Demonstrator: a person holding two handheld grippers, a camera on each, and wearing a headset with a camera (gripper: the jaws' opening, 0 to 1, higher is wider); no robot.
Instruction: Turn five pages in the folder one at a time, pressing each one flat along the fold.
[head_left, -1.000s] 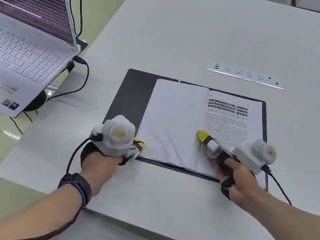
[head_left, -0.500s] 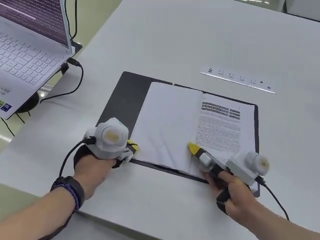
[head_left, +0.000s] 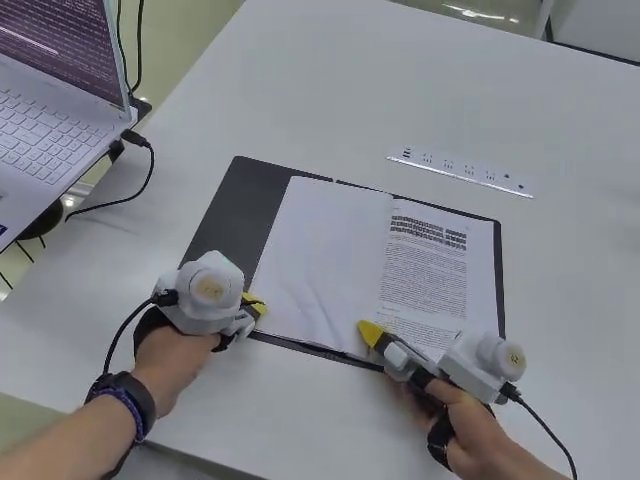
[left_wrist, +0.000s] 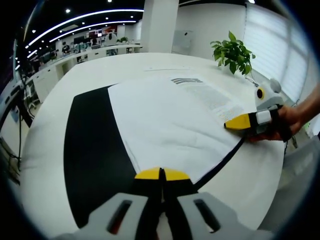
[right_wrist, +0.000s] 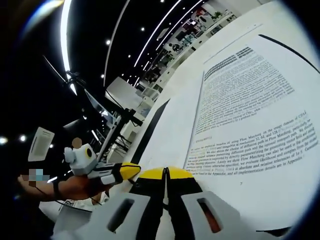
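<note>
I am resting my closed right tongs (head_left: 368, 332) at the near end of the fold (head_left: 381, 258) and my closed left tongs (head_left: 252, 306) on the folder (head_left: 225, 215), lying open on the worktop (head_left: 350, 90), with a blank page (head_left: 320, 255) lying turned leftward and, I judge, more turns remaining.

Your left gripper (left_wrist: 161, 174) at the folder's (left_wrist: 92, 150) near edge, yellow tips closed together.
Ahead, the black folder lies open on the white table (left_wrist: 50, 95) with a blank page (left_wrist: 165, 115) spread across it. Your right gripper (left_wrist: 234, 123) enters from the right, at the printed page's (left_wrist: 210, 97) near edge. A potted plant (left_wrist: 232, 50) stands behind.
</note>
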